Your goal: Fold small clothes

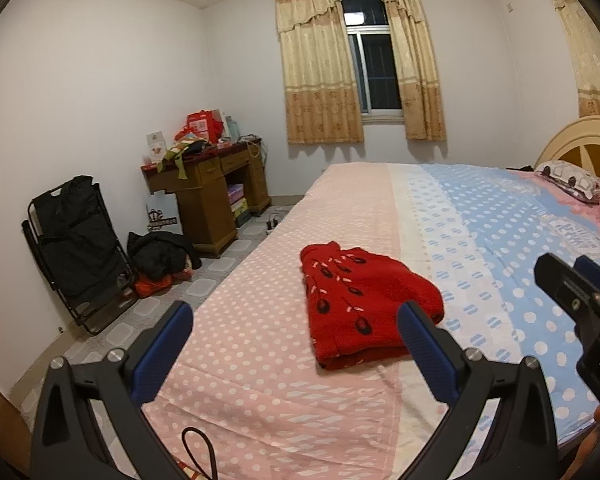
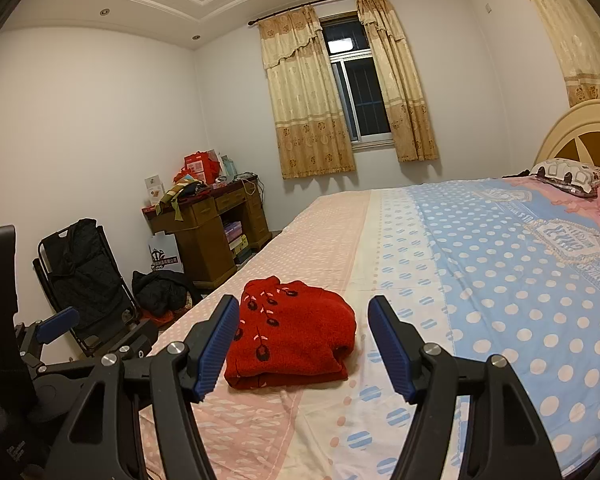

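The red knit sweater (image 2: 290,332) with dark flower motifs lies already folded into a compact bundle on the pink-dotted part of the bed (image 2: 500,300), near the foot-end edge, so the folding of this garment looks done. Both the left gripper (image 1: 296,338) and the right gripper (image 2: 304,344) hang just short of it with jaws spread wide and nothing between the blue pads, apparently drawn clear so the bundle sits undisturbed.

Red garment (image 2: 292,332) fuzzy knit; bedsheet (image 2: 500,280) smooth matt cotton; desk (image 2: 212,232) wood.
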`<state>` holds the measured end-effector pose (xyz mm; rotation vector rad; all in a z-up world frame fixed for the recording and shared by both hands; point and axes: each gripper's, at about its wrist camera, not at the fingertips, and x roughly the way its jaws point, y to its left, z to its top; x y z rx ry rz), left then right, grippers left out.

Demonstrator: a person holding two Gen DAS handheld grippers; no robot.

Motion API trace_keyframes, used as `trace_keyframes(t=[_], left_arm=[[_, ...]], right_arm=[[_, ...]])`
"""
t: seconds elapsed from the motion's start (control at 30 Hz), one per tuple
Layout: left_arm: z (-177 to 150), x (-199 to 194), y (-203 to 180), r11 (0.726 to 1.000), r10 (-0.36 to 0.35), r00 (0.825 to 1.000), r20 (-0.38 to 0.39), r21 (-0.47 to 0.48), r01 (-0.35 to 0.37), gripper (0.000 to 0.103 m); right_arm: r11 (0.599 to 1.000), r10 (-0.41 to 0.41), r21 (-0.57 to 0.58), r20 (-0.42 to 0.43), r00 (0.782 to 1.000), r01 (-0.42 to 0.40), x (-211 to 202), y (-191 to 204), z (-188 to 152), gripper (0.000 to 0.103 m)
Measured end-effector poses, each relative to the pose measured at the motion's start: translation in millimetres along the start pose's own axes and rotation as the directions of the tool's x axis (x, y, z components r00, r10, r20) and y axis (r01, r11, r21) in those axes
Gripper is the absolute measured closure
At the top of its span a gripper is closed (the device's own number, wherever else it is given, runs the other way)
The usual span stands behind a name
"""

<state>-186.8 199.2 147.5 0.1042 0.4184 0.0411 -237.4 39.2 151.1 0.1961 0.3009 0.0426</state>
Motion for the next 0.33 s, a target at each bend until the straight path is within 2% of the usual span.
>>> trace_keyframes(t=[0.17, 0.33], left_arm=[[1.0, -0.1, -0.6, 1.000, -0.023, 1.000, 0.005, -0.003, 0.023, 0.000], [0.9, 2.7, -1.9, 1.000, -0.004, 1.000, -0.010, 0.008, 0.004, 0.000]], right_arm=[[1.000, -0.001, 0.001, 0.000, 1.000, 0.001, 0.0, 0.3, -0.1, 0.035], [1.000, -0.013, 0.020, 0.000, 1.000, 0.013, 0.8, -3.4, -2.2, 0.035]])
